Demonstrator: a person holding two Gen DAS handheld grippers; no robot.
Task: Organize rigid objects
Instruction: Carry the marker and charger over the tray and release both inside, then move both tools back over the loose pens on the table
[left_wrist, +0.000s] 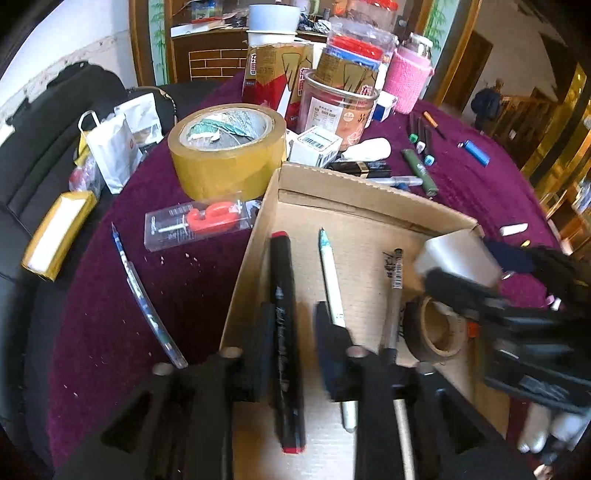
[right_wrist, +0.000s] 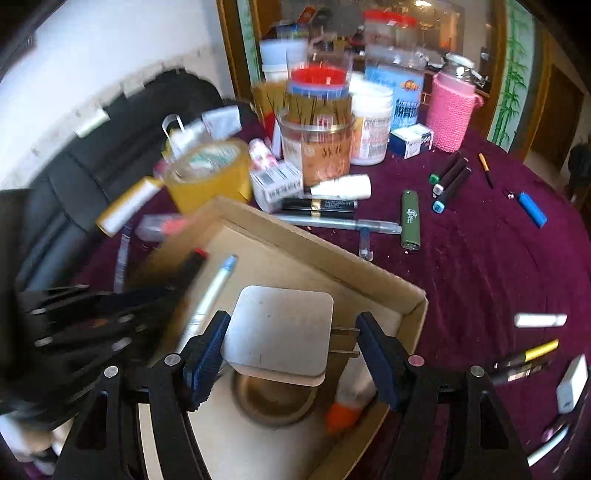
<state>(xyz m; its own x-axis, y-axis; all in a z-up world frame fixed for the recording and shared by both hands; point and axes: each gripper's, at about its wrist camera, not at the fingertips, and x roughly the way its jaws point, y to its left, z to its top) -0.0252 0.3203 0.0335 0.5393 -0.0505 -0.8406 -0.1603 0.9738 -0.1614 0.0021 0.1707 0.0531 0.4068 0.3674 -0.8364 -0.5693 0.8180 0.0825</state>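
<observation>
An open cardboard box (left_wrist: 369, 192) (right_wrist: 314, 254) sits on the purple tablecloth. Inside it lie a black marker (left_wrist: 282, 266) with red ends, a white pen (left_wrist: 330, 273), a grey pen (left_wrist: 395, 280), a small brown tape roll (left_wrist: 439, 332) (right_wrist: 273, 402) and an orange-capped tube (right_wrist: 347, 406). My left gripper (left_wrist: 295, 332) points down into the box. The marker lies between its fingers with a gap at the right finger. My right gripper (right_wrist: 291, 332) is shut on a white plug charger (right_wrist: 277, 332) (left_wrist: 454, 258), which hangs over the tape roll.
Beyond the box stand a big yellow tape roll (left_wrist: 229, 155), jars and cartons (left_wrist: 336, 107) and a pink knitted bottle (right_wrist: 450, 110). A packaged red tool (left_wrist: 199, 225) and a blue pen (left_wrist: 144, 295) lie left. A green lighter (right_wrist: 410, 221), markers (right_wrist: 448, 181) and a blue lighter (right_wrist: 532, 208) lie right.
</observation>
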